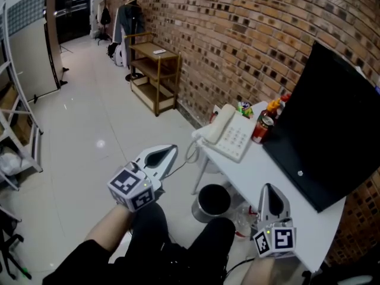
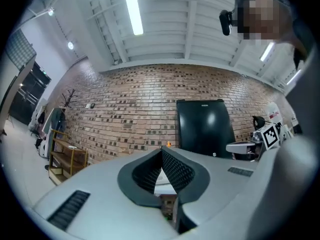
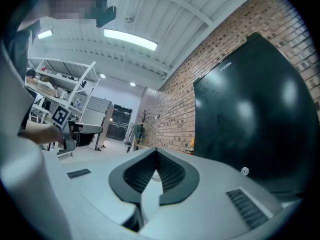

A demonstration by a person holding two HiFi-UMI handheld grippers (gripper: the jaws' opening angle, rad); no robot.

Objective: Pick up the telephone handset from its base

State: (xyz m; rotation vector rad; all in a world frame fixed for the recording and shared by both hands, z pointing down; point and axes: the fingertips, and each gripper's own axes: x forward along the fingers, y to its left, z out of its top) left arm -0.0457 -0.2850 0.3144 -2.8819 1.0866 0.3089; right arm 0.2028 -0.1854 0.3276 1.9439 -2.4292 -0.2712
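A white telephone sits at the far-left corner of the white table [image 1: 267,171]. Its handset [image 1: 218,123] lies in the cradle along the left side of the base [image 1: 238,139], and a coiled cord hangs off the table edge. My left gripper [image 1: 172,149] is shut and empty, held over the floor to the left of and short of the phone. My right gripper [image 1: 268,187] is also shut on nothing and hovers over the table's near part. In the left gripper view the jaws [image 2: 161,150] meet at the tip. In the right gripper view they [image 3: 156,150] meet too.
A large black monitor [image 1: 332,129] leans against the brick wall on the table's right. Sauce bottles and a red can [image 1: 263,128] stand just behind the phone. A metal bin [image 1: 212,202] sits under the table. A wooden shelf [image 1: 155,70] stands further along the wall.
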